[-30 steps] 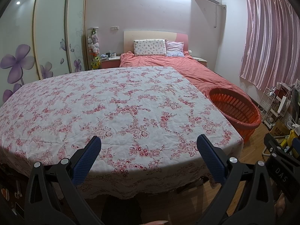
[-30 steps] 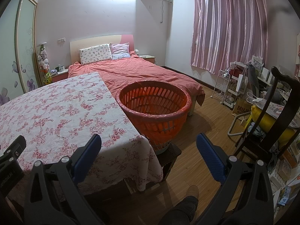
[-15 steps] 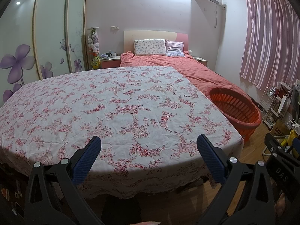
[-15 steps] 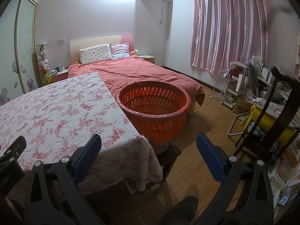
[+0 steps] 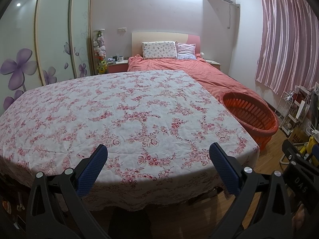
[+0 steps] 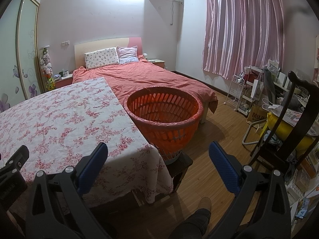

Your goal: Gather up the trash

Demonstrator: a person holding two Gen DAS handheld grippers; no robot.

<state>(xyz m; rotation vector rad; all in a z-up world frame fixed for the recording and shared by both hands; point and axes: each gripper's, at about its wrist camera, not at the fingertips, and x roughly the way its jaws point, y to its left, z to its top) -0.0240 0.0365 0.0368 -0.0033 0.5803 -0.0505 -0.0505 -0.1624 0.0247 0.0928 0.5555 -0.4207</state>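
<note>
The left tool (image 5: 158, 160) is held wide open above the near edge of the surface (image 5: 123, 107), and nothing is gripped by it. The right tool (image 6: 158, 160) is opened equally wide and is also empty; it is held over the corner of the surface, near the orange basket (image 6: 165, 117). The basket is placed on a low stool (image 6: 182, 162) just beside the surface, probably so that trash can be dropped in easily. No trash is seen on the flowered cloth, so the task seems either finished or not yet started.
</note>
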